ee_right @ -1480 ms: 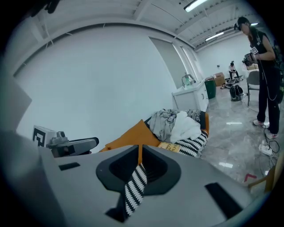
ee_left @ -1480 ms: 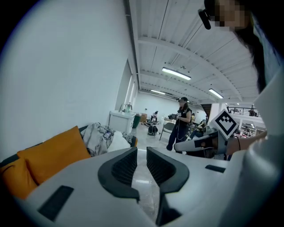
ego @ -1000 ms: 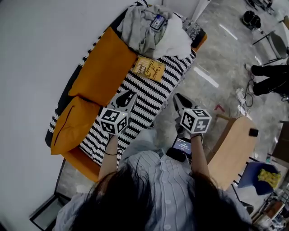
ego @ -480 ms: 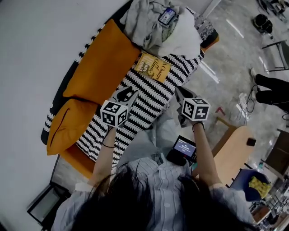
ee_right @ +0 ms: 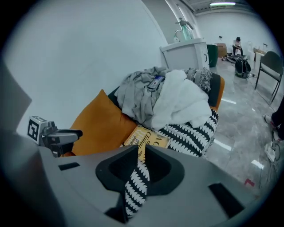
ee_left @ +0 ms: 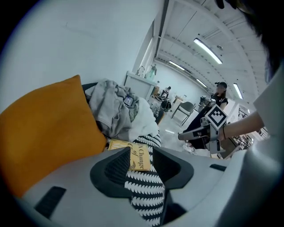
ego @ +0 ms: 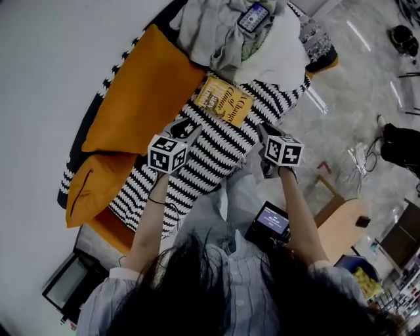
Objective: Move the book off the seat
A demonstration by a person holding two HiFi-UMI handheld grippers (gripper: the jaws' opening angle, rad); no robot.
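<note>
The yellow book (ego: 224, 100) lies flat on the black-and-white striped seat (ego: 197, 164) of a sofa, just in front of a heap of clothes. My left gripper (ego: 189, 125) hovers over the seat short of the book's near corner. Its jaws have just been opening, and only the book (ee_left: 141, 158) and the stripes beyond show through the gap. My right gripper (ego: 265, 130) is shut and empty, at the seat's front edge to the right of the book (ee_right: 146, 138). Neither gripper touches the book.
Two orange cushions (ego: 141, 98) lean along the sofa back on the left. Grey and white clothes (ego: 246, 46) with a small device (ego: 252, 17) on top fill the far end. A wooden table (ego: 341, 230) stands on the floor at the right.
Both grippers have moved forward along the seat toward the book, and the left jaws have spread apart. The book has not moved.
</note>
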